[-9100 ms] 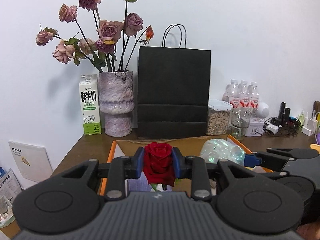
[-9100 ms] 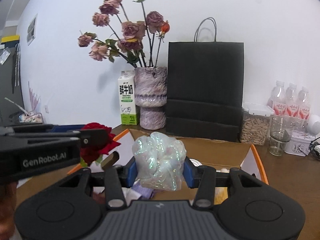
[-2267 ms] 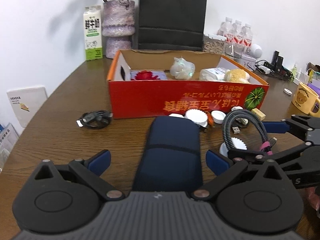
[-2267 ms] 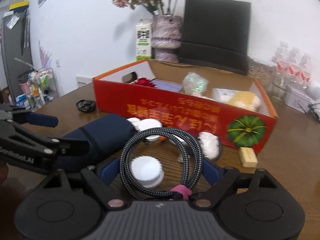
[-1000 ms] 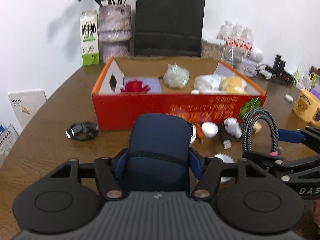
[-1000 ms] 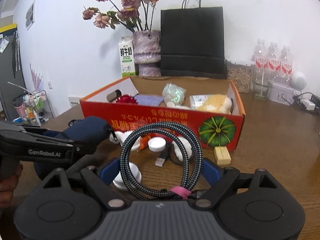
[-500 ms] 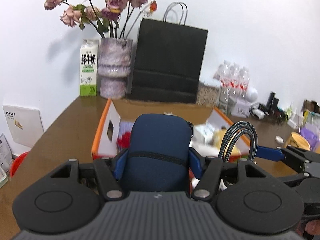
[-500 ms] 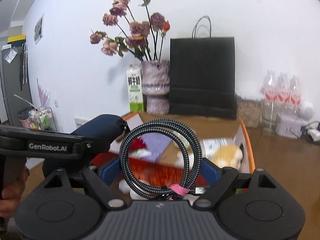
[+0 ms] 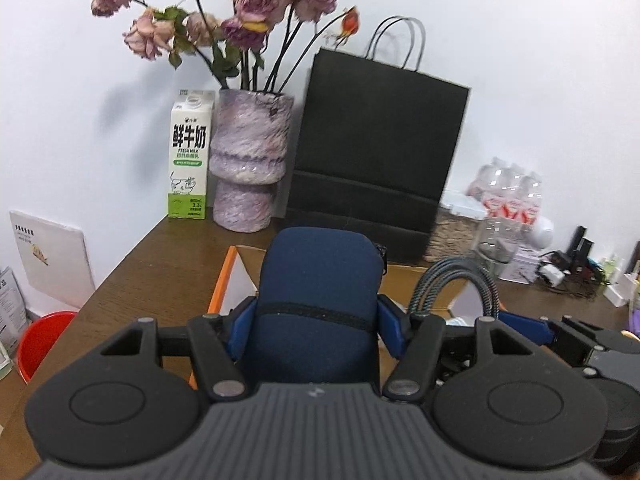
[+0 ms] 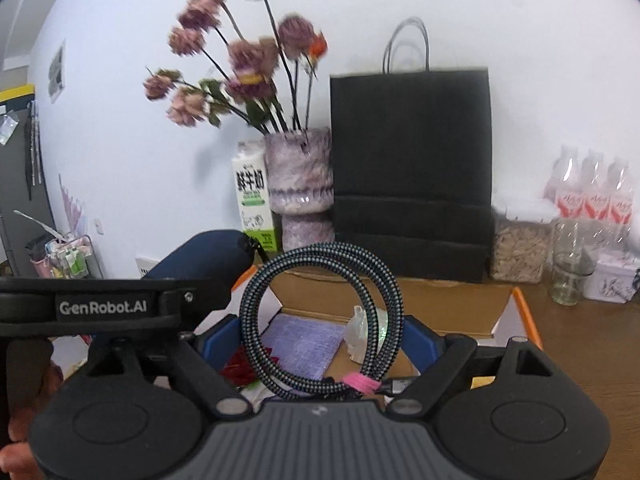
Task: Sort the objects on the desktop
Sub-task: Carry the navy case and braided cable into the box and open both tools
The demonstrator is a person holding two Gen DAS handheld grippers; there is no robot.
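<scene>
My left gripper (image 9: 316, 330) is shut on a navy blue zip pouch (image 9: 318, 280) and holds it above the near left part of the orange cardboard box (image 9: 224, 276). My right gripper (image 10: 320, 344) is shut on a coiled braided cable (image 10: 320, 316) with a pink tie, held upright over the box (image 10: 524, 308). The pouch (image 10: 204, 260) and left gripper body show at the left of the right wrist view. The cable (image 9: 456, 284) shows right of the pouch in the left wrist view. Inside the box lie a red rose (image 10: 240, 368), a purple cloth (image 10: 304, 344) and a shiny wrapper (image 10: 360, 336).
At the back stand a milk carton (image 9: 188, 156), a purple vase of dried roses (image 9: 250, 160) and a black paper bag (image 9: 380, 152). A jar of grain (image 10: 518, 252), a glass (image 10: 570, 264) and water bottles (image 10: 592, 196) are back right. A red bin (image 9: 40, 340) is below left.
Both grippers have lifted their loads from the table and carried them forward over the box. The view has tilted up toward the back wall.
</scene>
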